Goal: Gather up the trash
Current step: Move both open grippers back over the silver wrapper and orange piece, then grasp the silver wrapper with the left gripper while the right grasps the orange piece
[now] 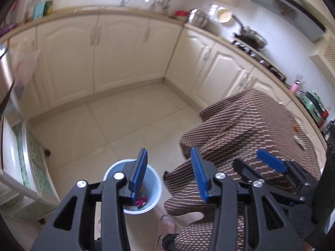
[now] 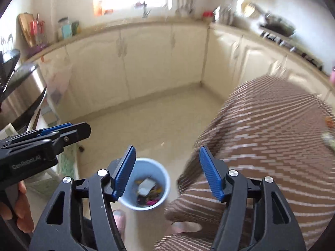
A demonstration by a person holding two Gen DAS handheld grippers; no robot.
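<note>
A light blue bin [image 1: 156,179] stands on the tiled floor below both grippers, with wrappers and paper scraps [image 2: 147,190] lying in it. My left gripper [image 1: 169,151] hangs above the bin's right side, its blue pads apart with nothing between them. My right gripper [image 2: 166,149] is also open and empty, high over the bin [image 2: 166,177]. In the left wrist view the right gripper [image 1: 270,161] shows at the right; in the right wrist view the left gripper [image 2: 62,132] shows at the left, held by a hand [image 2: 21,213].
A table under a brown patterned cloth [image 1: 251,125] stands right of the bin, with small items at its far right edge [image 2: 329,123]. Cream cabinets [image 1: 117,54] and a cluttered counter wrap the room. A steel appliance [image 2: 23,96] stands left. The person's feet [image 1: 167,221] are near the bin.
</note>
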